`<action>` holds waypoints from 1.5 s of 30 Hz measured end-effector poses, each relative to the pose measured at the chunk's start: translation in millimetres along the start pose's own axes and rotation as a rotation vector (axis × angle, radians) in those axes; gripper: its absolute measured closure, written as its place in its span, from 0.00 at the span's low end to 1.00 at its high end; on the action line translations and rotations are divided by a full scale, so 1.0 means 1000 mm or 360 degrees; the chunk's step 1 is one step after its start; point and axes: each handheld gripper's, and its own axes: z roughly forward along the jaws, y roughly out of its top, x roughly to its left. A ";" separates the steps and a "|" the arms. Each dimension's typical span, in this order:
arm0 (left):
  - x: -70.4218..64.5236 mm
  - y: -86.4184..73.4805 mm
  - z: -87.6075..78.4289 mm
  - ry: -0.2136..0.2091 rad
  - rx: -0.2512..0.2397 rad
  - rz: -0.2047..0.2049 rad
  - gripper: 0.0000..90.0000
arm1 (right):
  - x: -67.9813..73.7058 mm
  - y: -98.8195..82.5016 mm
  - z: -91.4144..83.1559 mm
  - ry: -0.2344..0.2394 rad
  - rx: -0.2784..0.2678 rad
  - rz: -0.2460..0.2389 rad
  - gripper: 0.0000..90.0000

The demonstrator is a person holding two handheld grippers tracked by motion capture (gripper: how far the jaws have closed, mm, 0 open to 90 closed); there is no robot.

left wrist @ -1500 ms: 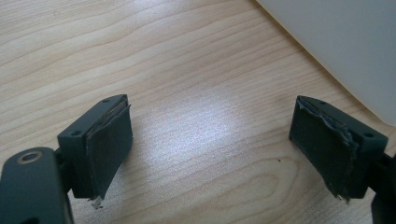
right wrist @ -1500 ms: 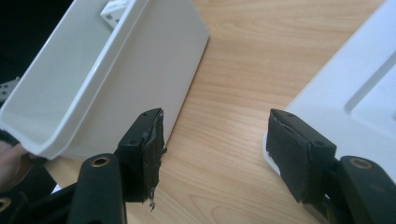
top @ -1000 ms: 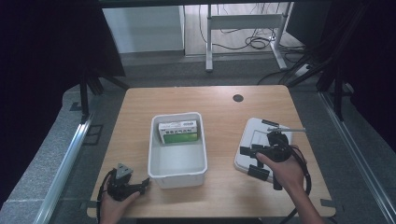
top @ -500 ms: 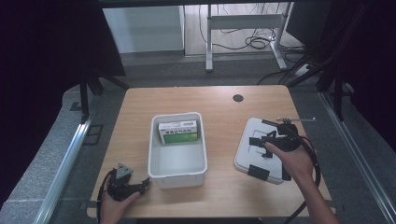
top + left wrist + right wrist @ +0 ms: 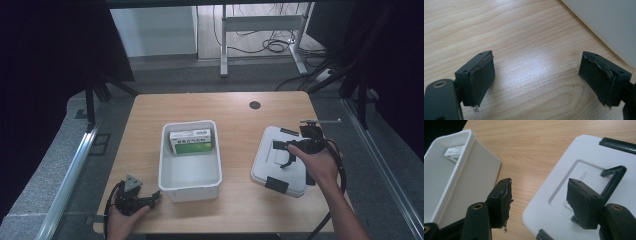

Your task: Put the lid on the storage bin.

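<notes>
Item: white lid (image 5: 280,162) with black handle (image 5: 284,151) and black clips, lying flat near the right edge of the table (image 5: 235,107); open white bin (image 5: 190,155) at the table's middle, a green-and-white box (image 5: 192,141) resting against its far wall; lid and bin well apart.

Right gripper (image 5: 290,152): we hold it over the lid's middle, jaws spread, nothing between them; in the right gripper view the right gripper (image 5: 539,195) has one jaw above bare wood beside the lid's edge, the other above the recessed panel by the handle (image 5: 612,176); forearm enters from the near right corner, hand angled toward the bin.

Left gripper (image 5: 150,199): we rest it at the near left corner, just beside the bin's near wall; in the left gripper view the left gripper (image 5: 536,75) shows jaws wide apart over bare wood, idle.

Step, as we judge it: approach to the lid's handle, grasp not yet made; next move calls for lowering, straddling the raised handle bar, closing on it, then carrying the lid level to the bin.
</notes>
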 end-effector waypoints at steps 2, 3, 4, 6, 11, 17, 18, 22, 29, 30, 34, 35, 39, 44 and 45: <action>0.000 0.000 0.000 0.0000 0.0000 0.0000 0.15 | -0.003 0.002 0.001 -0.0015 -0.0002 0.0012 0.41; 0.000 0.000 0.000 0.0000 0.0000 0.0000 0.15 | -0.005 0.004 0.002 -0.0031 0.0000 0.0023 0.42; 0.000 0.000 0.000 0.0000 0.0000 0.0000 0.15 | -0.006 0.005 0.003 -0.0043 0.0004 0.0025 0.42; 0.000 0.000 0.000 0.0000 0.0000 0.0000 0.15 | -0.007 0.006 0.003 -0.0055 0.0012 0.0029 0.42; 0.000 0.000 0.000 0.0000 0.0000 0.0000 0.15 | -0.014 0.013 0.009 -0.0113 0.0050 0.0075 0.43; 0.000 0.000 0.000 0.0000 0.0002 0.0002 0.15 | -0.023 0.019 0.011 -0.0174 0.0072 0.0115 0.45; 0.000 0.000 0.000 0.0000 0.0002 0.0002 0.15 | -0.023 0.019 0.011 -0.0174 0.0072 0.0115 0.45; 0.000 0.000 0.000 0.0000 0.0002 0.0002 0.15 | -0.028 0.022 0.012 -0.0203 0.0093 0.0153 0.47; 0.000 -0.001 -0.001 -0.0003 0.0001 0.0004 0.15 | -0.040 0.022 0.016 -0.0273 0.0121 0.0207 0.48; 0.000 -0.001 -0.001 -0.0004 0.0001 0.0005 0.15 | -0.041 0.022 0.016 -0.0274 0.0125 0.0219 0.48; -0.001 -0.001 -0.001 -0.0004 0.0001 0.0006 0.15 | -0.047 0.021 0.021 -0.0309 0.0151 0.0232 0.48; -0.001 -0.001 -0.001 -0.0005 0.0001 0.0005 0.15 | -0.048 0.021 0.022 -0.0310 0.0154 0.0240 0.48; -0.001 -0.001 -0.001 -0.0005 0.0001 0.0006 0.15 | -0.053 0.019 0.027 -0.0338 0.0194 0.0262 0.49; -0.001 -0.001 -0.001 -0.0005 0.0001 0.0006 0.15 | -0.058 0.016 0.033 -0.0355 0.0230 0.0280 0.51; -0.001 -0.001 -0.001 -0.0006 0.0001 0.0007 0.15 | -0.060 0.015 0.036 -0.0367 0.0251 0.0291 0.52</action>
